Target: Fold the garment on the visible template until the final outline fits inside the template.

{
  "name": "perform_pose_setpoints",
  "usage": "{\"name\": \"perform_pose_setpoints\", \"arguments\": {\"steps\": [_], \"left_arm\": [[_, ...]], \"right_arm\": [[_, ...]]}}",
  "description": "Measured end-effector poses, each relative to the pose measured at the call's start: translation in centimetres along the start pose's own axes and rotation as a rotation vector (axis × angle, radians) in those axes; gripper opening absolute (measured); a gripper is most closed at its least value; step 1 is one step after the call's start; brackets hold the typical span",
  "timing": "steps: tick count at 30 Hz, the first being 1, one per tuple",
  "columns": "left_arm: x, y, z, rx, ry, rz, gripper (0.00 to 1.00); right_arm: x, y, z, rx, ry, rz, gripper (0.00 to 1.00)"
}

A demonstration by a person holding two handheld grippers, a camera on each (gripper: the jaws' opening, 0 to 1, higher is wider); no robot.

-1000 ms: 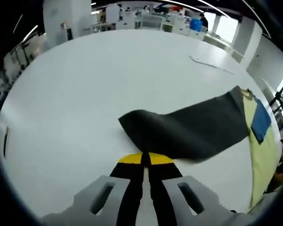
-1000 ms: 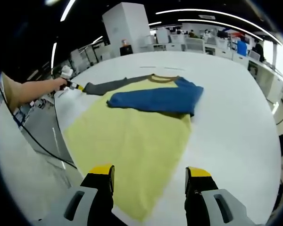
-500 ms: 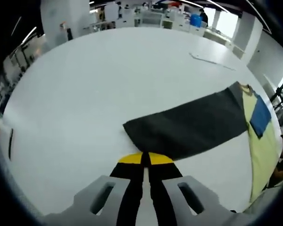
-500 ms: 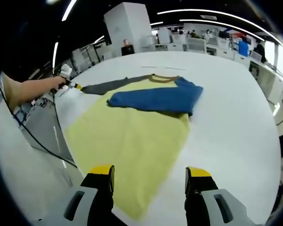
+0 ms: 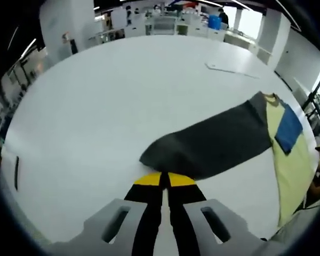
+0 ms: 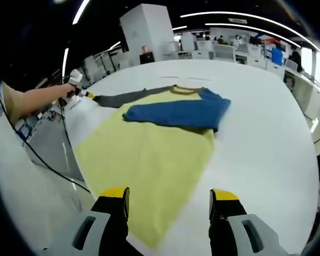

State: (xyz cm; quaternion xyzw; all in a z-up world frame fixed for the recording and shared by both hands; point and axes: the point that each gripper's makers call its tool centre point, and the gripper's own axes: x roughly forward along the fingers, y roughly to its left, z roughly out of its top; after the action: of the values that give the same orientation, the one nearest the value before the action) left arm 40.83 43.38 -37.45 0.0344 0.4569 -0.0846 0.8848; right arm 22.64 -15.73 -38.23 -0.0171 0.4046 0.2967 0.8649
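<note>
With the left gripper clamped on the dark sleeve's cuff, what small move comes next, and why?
Probably carry the cuff across onto the yellow body. The left gripper is shut on the grey sleeve, which lies stretched out on the white table, while the blue sleeve is already folded over the body. The right gripper hangs open, holding nothing.

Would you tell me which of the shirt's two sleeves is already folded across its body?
The blue sleeve: it lies across the yellow body, while the grey sleeve stretches straight out, its end at the left gripper.

Black gripper (image 5: 161, 180), yellow-tipped, grey housing
</note>
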Motion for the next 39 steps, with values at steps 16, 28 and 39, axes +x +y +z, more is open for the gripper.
{"name": "perform_pose_setpoints", "arguments": {"steps": [16, 28, 39], "left_arm": [[-1.5, -5.6, 3.3, 0.127, -0.024, -0.071, 0.0], [-2.1, -9.2, 4.9, 0.216, -0.012, -0.118, 0.0], [-3.4, -13.5, 5.9, 0.291, -0.005, -0.173, 0.0]], "right_arm": [[-0.4, -0.3, -0.7, 0.001, -0.012, 0.014, 0.58], [-0.6, -0.3, -0.4, -0.004, -0.025, 0.025, 0.59], [-0.4, -0.5, -0.6, 0.006, -0.03, 0.03, 0.59]]}}
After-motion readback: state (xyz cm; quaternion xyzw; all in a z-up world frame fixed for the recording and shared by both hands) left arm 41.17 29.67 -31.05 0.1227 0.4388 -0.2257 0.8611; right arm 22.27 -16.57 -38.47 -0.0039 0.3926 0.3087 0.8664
